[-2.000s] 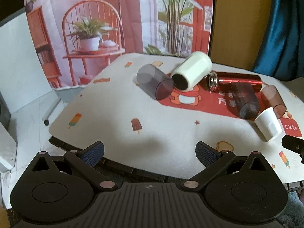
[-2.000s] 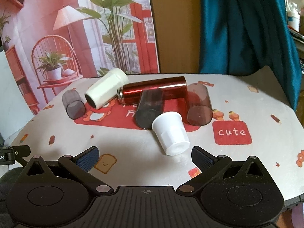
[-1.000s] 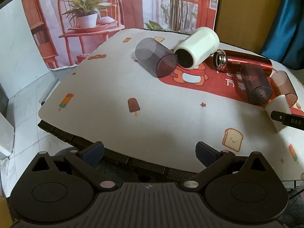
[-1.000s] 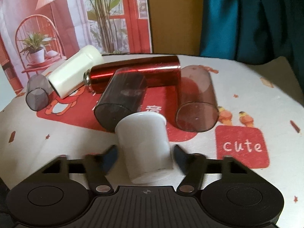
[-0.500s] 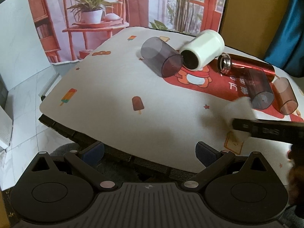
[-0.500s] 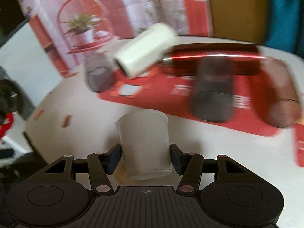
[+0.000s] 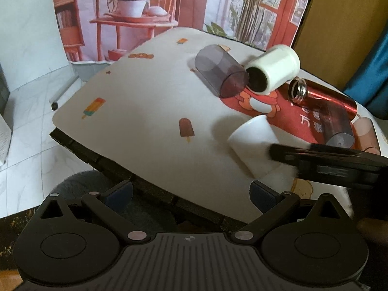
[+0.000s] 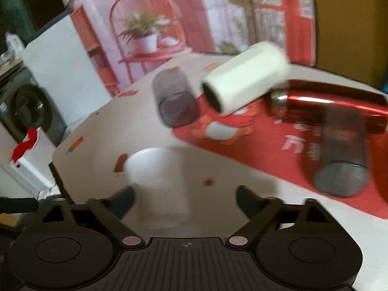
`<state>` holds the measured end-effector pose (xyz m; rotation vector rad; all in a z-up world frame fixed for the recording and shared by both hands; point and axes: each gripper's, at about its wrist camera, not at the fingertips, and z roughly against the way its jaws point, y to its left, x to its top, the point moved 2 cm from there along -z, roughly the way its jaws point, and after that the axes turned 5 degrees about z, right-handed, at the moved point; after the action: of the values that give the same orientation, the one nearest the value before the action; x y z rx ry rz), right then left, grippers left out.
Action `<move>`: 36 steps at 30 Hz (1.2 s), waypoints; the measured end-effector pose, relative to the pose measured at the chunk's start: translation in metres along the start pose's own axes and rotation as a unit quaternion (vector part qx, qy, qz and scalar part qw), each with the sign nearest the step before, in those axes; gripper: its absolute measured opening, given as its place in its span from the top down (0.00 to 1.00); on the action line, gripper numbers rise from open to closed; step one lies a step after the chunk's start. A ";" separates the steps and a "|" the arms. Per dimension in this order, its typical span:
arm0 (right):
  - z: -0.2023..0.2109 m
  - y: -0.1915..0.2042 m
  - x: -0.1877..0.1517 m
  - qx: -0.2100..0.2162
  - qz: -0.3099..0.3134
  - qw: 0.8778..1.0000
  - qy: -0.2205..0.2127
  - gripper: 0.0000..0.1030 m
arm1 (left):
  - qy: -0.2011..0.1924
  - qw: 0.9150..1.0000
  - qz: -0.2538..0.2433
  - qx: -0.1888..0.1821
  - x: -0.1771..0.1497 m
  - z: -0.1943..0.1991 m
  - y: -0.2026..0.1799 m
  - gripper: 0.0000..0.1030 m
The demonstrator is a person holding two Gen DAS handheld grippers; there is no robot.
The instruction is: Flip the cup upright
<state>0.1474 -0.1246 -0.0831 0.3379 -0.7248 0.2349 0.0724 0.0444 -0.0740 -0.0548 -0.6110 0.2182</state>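
Observation:
A small white cup (image 8: 155,181) stands mouth-up on the table between the spread fingers of my right gripper (image 8: 184,200), which is open; the view is blurred. In the left wrist view the same cup (image 7: 252,143) stands near the table's front, with the right gripper's black finger (image 7: 322,157) across its right side. My left gripper (image 7: 191,192) is open and empty, held off the table's near edge.
Lying on the round table (image 7: 145,111): a smoky grey cup (image 7: 220,74), a cream tumbler (image 7: 274,72), a red metal flask (image 7: 325,97), another smoky cup (image 7: 337,123) and a pinkish cup (image 7: 366,131). The black table edge (image 7: 101,160) is close below.
The right gripper carried the white cup left toward the table's front, turned it mouth-up and has now opened its fingers off it. The left gripper stayed open near the edge.

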 end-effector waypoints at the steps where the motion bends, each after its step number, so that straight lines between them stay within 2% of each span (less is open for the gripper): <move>1: 0.007 -0.006 -0.003 0.000 -0.006 1.000 -0.008 0.00 | 0.002 1.000 -0.003 0.000 0.001 -0.002 -0.002 0.00; 6: 0.044 -0.037 -0.023 -0.016 -0.049 0.998 -0.041 0.00 | 0.026 1.000 -0.004 -0.006 0.008 -0.014 -0.008 0.00; 12: 0.067 -0.063 -0.042 0.005 -0.094 0.993 -0.077 0.00 | 0.044 0.999 0.028 0.009 0.030 -0.039 -0.014 0.00; 14: 0.069 -0.066 -0.043 0.001 -0.095 0.992 -0.084 0.00 | 0.057 0.997 0.059 -0.015 0.035 -0.047 -0.015 0.00; 17: 0.070 -0.072 -0.045 0.008 -0.115 0.990 -0.080 0.00 | 0.085 0.991 0.095 -0.041 0.037 -0.063 -0.019 0.01; 20: 0.071 -0.074 -0.050 0.018 -0.127 0.989 -0.075 0.00 | 0.098 0.983 0.138 -0.065 0.039 -0.071 -0.018 0.11; 22: 0.070 -0.074 -0.052 0.008 -0.124 0.990 -0.070 0.00 | 0.096 0.981 0.152 -0.078 0.042 -0.072 -0.020 0.12; 32: 0.067 -0.076 -0.056 -0.015 -0.138 0.989 -0.056 0.00 | 0.093 0.979 0.160 -0.084 0.049 -0.093 -0.043 0.16; 33: 0.067 -0.077 -0.057 -0.016 -0.141 0.988 -0.055 0.00 | 0.096 0.978 0.163 -0.088 0.049 -0.094 -0.043 0.18; 35: 0.068 -0.078 -0.059 -0.019 -0.143 0.988 -0.056 0.00 | 0.099 0.976 0.162 -0.104 0.049 -0.096 -0.047 0.30; 36: 0.068 -0.078 -0.059 -0.019 -0.144 0.988 -0.056 0.00 | 0.098 0.976 0.159 -0.116 0.049 -0.095 -0.048 0.41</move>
<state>0.0881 -0.2280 -0.0929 0.4168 -0.7800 -0.0725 0.1750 0.0099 -0.1185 -0.3975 -0.4255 0.4446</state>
